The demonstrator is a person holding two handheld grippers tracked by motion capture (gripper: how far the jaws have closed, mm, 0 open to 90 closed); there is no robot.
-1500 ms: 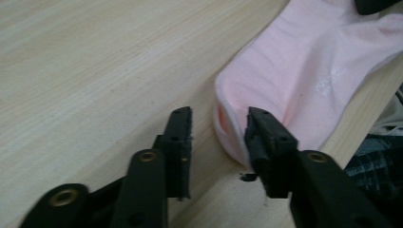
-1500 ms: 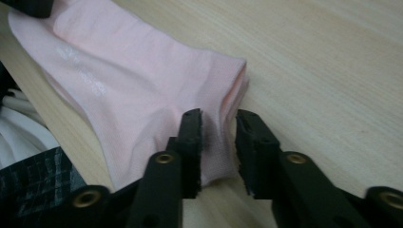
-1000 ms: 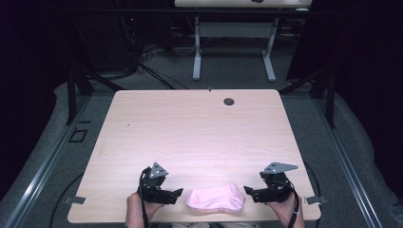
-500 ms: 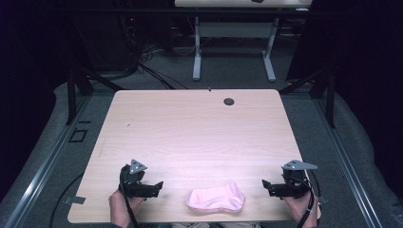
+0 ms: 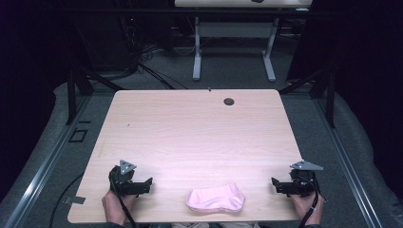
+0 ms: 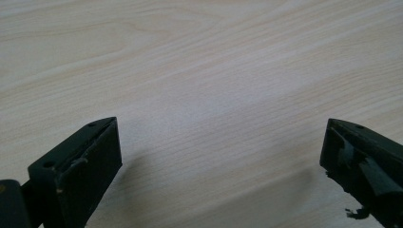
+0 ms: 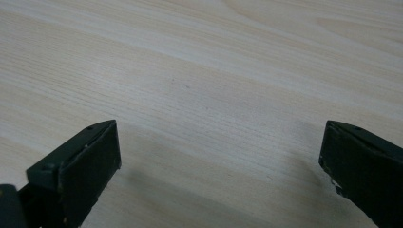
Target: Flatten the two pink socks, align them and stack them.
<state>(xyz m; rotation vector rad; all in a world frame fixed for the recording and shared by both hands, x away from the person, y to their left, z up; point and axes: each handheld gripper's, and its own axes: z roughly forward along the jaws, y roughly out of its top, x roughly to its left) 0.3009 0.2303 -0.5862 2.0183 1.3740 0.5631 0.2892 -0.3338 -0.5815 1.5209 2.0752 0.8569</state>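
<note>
Pink sock (image 5: 216, 198) lies folded at the 6 o'clock edge of the desk (image 5: 199, 133), free of both tools. A second ago the two grippers flanked it closely; now the left hand-held gripper (image 5: 148, 184) sits well apart at its 9 o'clock and the right hand-held gripper (image 5: 274, 184) at its 3 o'clock. Both have just been opening their jaws, which stand spread with only bare desk wood between them. Judging by this retreat, the sock is released and the folding looks finished
</note>
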